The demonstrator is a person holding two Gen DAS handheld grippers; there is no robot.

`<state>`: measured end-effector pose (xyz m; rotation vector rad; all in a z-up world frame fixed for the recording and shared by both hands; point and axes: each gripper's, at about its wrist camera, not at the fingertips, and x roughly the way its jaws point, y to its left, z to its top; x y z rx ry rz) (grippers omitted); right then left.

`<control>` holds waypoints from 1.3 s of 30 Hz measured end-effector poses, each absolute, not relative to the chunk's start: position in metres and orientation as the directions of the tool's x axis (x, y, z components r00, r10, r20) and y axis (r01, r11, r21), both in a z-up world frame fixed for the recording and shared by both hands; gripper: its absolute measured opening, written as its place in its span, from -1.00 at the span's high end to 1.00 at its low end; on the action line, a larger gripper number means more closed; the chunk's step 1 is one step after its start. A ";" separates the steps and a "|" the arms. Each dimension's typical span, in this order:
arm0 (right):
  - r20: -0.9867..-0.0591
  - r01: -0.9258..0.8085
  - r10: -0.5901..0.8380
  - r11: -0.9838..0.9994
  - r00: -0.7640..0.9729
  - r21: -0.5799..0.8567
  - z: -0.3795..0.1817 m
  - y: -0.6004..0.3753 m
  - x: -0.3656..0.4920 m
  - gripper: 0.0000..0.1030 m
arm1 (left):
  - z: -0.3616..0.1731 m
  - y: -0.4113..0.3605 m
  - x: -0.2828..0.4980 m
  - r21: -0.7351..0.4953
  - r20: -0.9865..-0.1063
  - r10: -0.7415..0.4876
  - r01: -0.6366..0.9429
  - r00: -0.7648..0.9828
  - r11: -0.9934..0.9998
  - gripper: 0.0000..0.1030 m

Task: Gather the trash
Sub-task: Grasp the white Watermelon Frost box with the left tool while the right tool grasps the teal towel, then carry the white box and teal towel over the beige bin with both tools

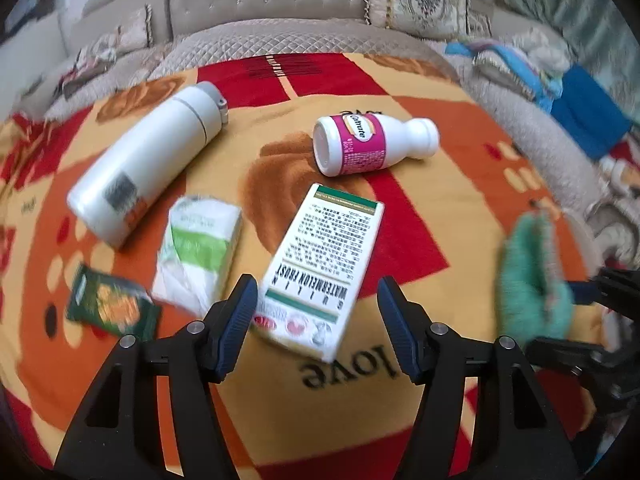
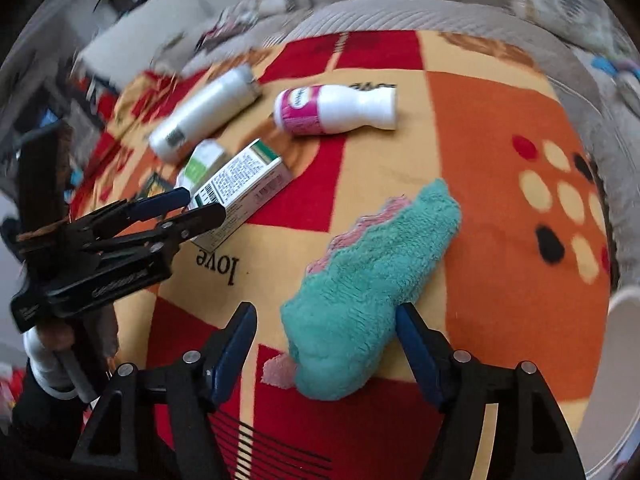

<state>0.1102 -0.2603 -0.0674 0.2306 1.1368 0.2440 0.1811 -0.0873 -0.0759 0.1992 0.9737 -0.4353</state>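
Left wrist view: left gripper [image 1: 318, 300], jaws apart, straddling medicine box [image 1: 320, 268] at lower centre; close squarely across its narrow width. Right gripper [image 2: 326, 330], unclenched, around teal towel [image 2: 368, 280]. Snack wrapper [image 1: 110, 306] lower left.

A white carton [image 1: 320, 268] lying flat carries the words "WATERMELON FROST" in bold capitals. The patterned blanket [image 1: 440, 208] beneath it bears the word "love", while the pink-labelled bottle's [image 1: 372, 144] brand is too blurred to read.
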 end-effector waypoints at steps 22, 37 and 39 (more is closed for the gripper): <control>-0.822 -0.147 0.278 0.961 0.498 0.235 -0.059 -0.266 0.077 0.08 | -0.074 -0.099 0.151 -0.144 -0.845 -0.350 0.458 0.404 0.877 -0.07; -0.831 -0.134 0.245 0.969 0.498 0.206 -0.052 -0.297 0.033 0.08 | -0.050 -0.153 0.088 -0.152 -0.814 -0.401 0.513 0.420 0.845 -0.07; -0.829 -0.114 0.232 0.973 0.510 0.202 -0.049 -0.309 0.025 0.08 | -0.048 -0.166 0.081 -0.150 -0.812 -0.409 0.528 0.417 0.836 -0.06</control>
